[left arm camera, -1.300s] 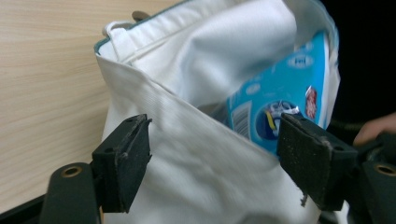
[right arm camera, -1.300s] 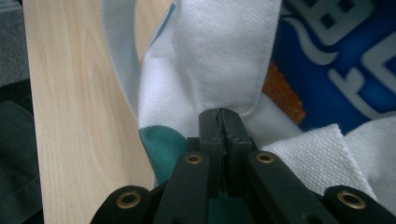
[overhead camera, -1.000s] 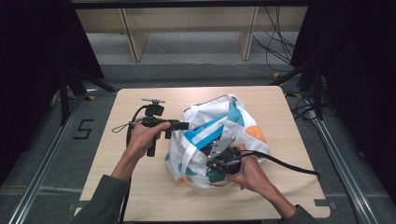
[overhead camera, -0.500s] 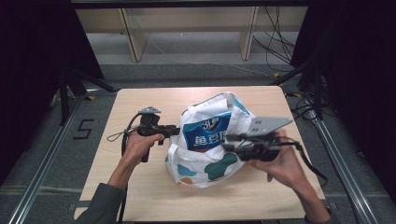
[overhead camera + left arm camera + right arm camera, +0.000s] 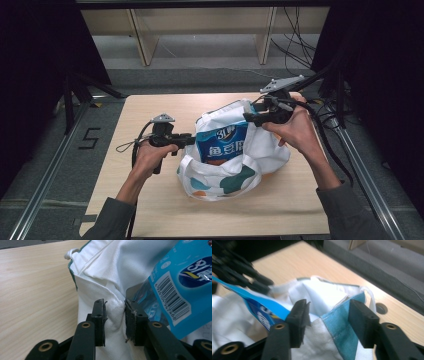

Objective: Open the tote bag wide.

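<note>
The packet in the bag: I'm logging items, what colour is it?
Bright blue packet with white lettering and a barcode; clearest in the left gripper view.

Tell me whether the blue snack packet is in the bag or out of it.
Partly in. The blue packet stands upright in the white bag, its lower part inside the mouth and its top above the rim.

The blue packet (image 5: 226,141) blocks the bag (image 5: 220,175) mouth; table (image 5: 150,210) around lies free.
</note>
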The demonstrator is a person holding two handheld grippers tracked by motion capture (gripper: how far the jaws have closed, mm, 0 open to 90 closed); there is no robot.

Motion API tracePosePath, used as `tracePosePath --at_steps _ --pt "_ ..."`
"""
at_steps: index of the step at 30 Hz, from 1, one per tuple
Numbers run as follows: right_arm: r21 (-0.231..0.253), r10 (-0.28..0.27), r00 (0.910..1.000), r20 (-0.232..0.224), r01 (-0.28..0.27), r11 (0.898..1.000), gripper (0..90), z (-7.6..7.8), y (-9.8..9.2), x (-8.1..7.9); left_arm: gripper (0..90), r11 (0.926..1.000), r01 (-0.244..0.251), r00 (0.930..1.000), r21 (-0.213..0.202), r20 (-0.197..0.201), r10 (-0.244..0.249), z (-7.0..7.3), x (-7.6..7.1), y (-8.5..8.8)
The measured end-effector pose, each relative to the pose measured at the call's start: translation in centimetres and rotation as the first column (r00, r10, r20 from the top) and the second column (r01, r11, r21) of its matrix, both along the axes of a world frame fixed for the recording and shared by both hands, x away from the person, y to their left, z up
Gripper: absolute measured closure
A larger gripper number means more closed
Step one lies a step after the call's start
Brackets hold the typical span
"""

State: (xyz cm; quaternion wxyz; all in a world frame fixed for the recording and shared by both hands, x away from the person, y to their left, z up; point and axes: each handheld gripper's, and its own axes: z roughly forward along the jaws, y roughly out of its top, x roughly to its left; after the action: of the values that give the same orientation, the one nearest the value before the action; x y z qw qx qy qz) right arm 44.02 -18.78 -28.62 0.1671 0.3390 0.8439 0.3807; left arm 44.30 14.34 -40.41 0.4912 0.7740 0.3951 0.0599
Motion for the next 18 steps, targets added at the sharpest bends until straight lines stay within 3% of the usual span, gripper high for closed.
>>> tracePosePath --at_steps 3,5,6,8,10,12,13,14,16,18 --pt "-0.045 0.012 0.9999 -0.002 -0.013 0.999 73.8 -0.5 -0.5 0.3 70.1 1.0000 -0.005 0.9999 -0.004 0.015 0.005 0.1 -0.2 -0.1" --pt "-0.076 0.016 0.9999 0.005 -0.016 0.997 82.2 -0.8 -1.5 0.3 70.3 1.0000 0.001 0.9997 -0.006 0.025 -0.001 0.2 -0.3 -0.2" --pt "-0.072 0.006 0.9998 0.018 -0.005 0.997 84.3 -1.1 -1.9 0.2 70.3 1.0000 0.007 0.9997 -0.006 0.024 -0.007 0.2 -0.3 -0.3" --pt "-0.123 0.014 0.9999 0.007 -0.013 0.992 85.7 -1.5 -3.3 0.3 70.3 0.9998 0.013 0.9996 -0.012 0.026 -0.013 0.2 -0.3 -0.6" --pt "-0.167 -0.020 0.9998 0.000 0.020 0.986 86.3 -2.8 -4.7 0.3 70.5 0.9998 0.019 0.9994 -0.006 0.029 -0.018 0.2 -0.2 -0.9" --pt "-0.158 -0.048 0.9981 -0.039 0.041 0.987 86.6 -4.4 -5.5 0.5 70.6 0.9999 0.011 0.9996 0.003 0.028 -0.011 -0.1 0.0 -1.1" --pt "-0.186 -0.051 0.9973 -0.053 0.040 0.982 86.6 -5.4 -6.1 0.7 70.8 0.9998 0.011 0.9995 0.018 0.028 -0.011 -0.4 0.2 -1.1" --pt "-0.187 -0.061 0.9971 -0.044 0.052 0.981 86.7 -6.7 -6.5 1.0 71.0 0.9994 0.014 0.9995 0.030 0.028 -0.014 -0.8 0.3 -1.2" --pt "-0.223 -0.073 0.9941 -0.080 0.054 0.973 86.9 -9.4 -7.2 1.7 71.5 0.9982 0.014 0.9998 0.059 0.014 -0.015 -1.9 0.7 -1.1" --pt "-0.245 -0.099 0.9884 -0.115 0.068 0.967 87.1 -12.5 -7.6 2.1 72.2 0.9932 0.015 0.9999 0.115 0.005 -0.016 -3.2 0.9 -0.8"
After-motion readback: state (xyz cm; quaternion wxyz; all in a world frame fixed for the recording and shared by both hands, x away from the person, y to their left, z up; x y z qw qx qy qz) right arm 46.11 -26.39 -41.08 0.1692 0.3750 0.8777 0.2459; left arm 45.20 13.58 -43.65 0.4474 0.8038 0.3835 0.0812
